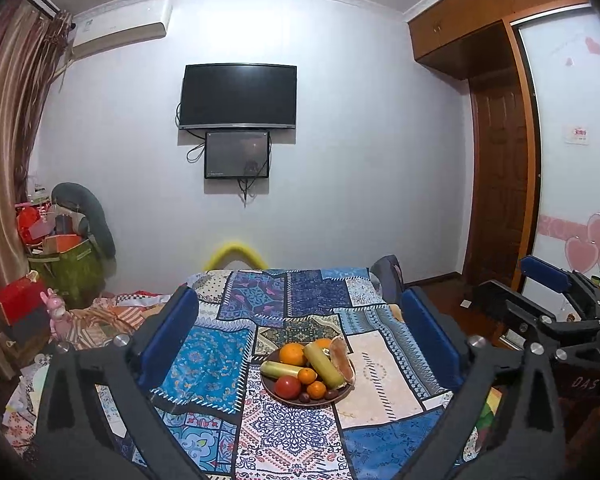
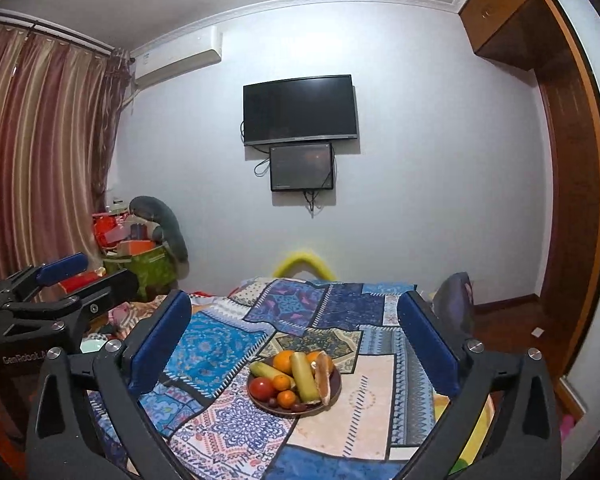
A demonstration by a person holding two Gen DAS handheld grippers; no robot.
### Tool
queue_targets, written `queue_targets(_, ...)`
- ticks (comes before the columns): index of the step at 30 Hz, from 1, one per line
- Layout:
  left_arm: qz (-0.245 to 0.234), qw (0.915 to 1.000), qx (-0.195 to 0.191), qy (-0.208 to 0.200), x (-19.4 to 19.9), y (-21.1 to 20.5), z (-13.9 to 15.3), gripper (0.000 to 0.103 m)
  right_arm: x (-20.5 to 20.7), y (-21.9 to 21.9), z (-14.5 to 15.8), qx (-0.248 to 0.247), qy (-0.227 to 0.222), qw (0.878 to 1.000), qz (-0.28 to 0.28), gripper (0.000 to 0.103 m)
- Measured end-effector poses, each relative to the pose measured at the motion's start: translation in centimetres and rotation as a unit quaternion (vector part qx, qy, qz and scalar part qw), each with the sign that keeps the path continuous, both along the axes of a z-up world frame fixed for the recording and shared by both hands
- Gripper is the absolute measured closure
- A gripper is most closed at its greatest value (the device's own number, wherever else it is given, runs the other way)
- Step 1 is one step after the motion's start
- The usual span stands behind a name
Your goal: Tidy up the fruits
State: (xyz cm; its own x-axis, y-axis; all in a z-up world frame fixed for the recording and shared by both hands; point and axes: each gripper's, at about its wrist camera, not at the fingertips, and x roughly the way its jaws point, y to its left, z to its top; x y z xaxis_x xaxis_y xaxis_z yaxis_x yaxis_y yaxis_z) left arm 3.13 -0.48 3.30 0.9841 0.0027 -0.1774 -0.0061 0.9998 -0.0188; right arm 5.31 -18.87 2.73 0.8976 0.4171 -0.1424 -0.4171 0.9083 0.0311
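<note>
- Left gripper (image 1: 300,336): jaws spread wide, blue pads apart, nothing between them or in its hold; it hangs above the near part of the patchwork cloth (image 1: 204,364).
- Brown plate (image 1: 342,397): sits on the cloth, toward its middle, well apart from both tools.
- On the plate, left to right: red tomato (image 1: 288,386) at the near left rim, green-yellow fruit (image 1: 280,369) lying behind it, large orange (image 1: 293,354) at the far side, two small oranges (image 1: 307,376), long green fruit (image 1: 323,364) lying diagonally, cut grapefruit piece (image 1: 342,362) at the right rim.
- Right gripper (image 2: 294,344): jaws fully apart, empty, just beside the left one.
</note>
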Motion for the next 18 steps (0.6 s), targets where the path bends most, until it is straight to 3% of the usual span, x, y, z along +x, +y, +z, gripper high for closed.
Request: queue_targets(18,-0.004,1.0,-0.008,0.002,-0.01,-0.04,-0.02,0.0,-0.49,-0.53,0.46,0.009,-0.004,1.0,-0.006,0.0)
